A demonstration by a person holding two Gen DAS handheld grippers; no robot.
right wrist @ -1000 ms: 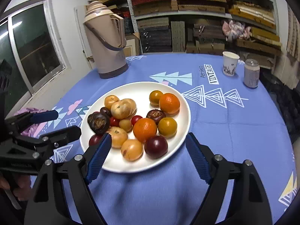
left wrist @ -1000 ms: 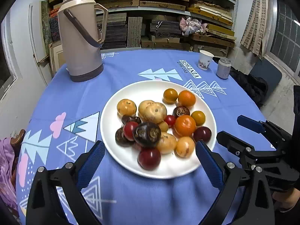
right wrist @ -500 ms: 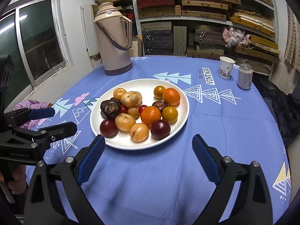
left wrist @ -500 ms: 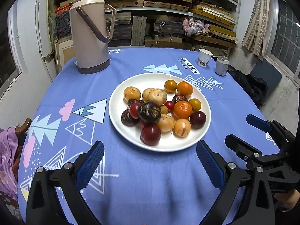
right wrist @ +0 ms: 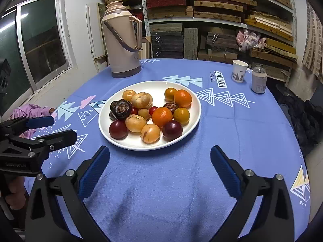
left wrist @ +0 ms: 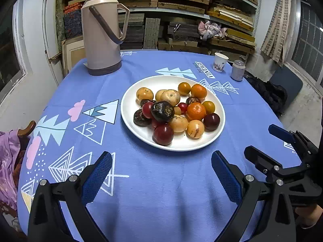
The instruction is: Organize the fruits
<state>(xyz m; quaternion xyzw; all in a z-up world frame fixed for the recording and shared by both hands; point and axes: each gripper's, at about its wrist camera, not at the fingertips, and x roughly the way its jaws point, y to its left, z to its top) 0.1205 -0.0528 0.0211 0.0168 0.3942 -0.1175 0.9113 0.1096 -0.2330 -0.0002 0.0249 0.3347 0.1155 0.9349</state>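
White plate [left wrist: 129,109] of fruits [left wrist: 175,111] on bench; left gripper [left wrist: 161,178] and right gripper [right wrist: 160,170] fingers spread, empty.

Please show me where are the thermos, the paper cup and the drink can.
thermos [right wrist: 123,46], right wrist view, middle of its body
paper cup [right wrist: 239,71], right wrist view, its side wall
drink can [right wrist: 258,80], right wrist view, its side

Several fruits [left wrist: 182,107] in the middle of the white plate [left wrist: 129,119] lie half buried under their neighbours, so their kind is hard to tell. The small print on the paper cup [right wrist: 239,73] is perhaps floral, too small to read. The counter [left wrist: 161,191] runs off the bottom edge behind each gripper.
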